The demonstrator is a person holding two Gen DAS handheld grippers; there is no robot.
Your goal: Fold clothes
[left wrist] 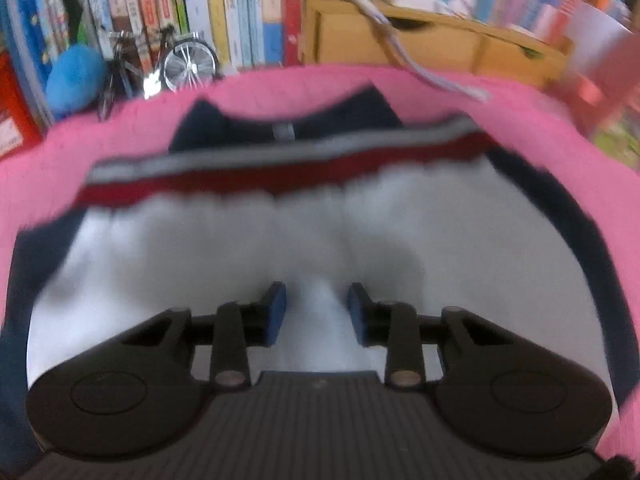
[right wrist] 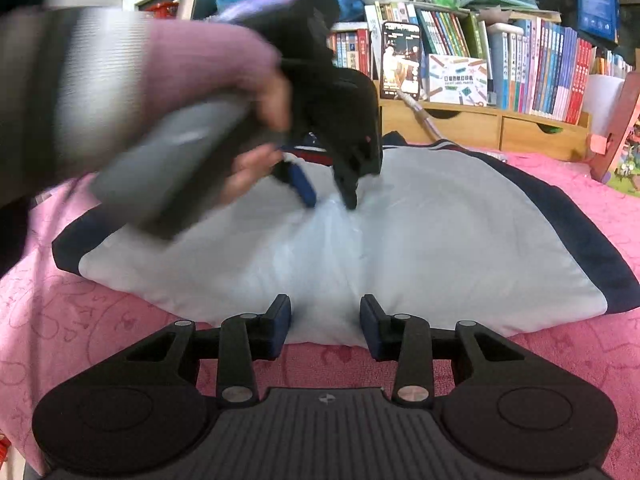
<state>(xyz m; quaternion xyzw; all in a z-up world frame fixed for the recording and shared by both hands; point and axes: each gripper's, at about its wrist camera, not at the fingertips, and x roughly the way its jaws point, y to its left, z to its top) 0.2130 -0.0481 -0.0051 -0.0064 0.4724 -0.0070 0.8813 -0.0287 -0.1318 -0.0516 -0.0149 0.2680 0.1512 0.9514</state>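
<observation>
A white garment (left wrist: 440, 220) with navy sleeves and a red and grey band lies flat on the pink blanket (left wrist: 592, 176). My left gripper (left wrist: 317, 312) points down at its middle, and a raised ridge of white cloth fills the gap between its blue pads. The right wrist view shows the garment (right wrist: 460, 232) from its near hem, with a hand holding the left gripper (right wrist: 326, 200) where the cloth puckers. My right gripper (right wrist: 325, 320) sits at the near hem, its pads closed against a hump of white cloth.
Books (right wrist: 540, 72) line a shelf over wooden drawers (right wrist: 460, 128) behind the blanket (right wrist: 80, 320). A blue plush (left wrist: 74, 76) and a small bicycle model (left wrist: 176, 60) stand at the far left edge. A phone (right wrist: 401, 60) leans against the shelf.
</observation>
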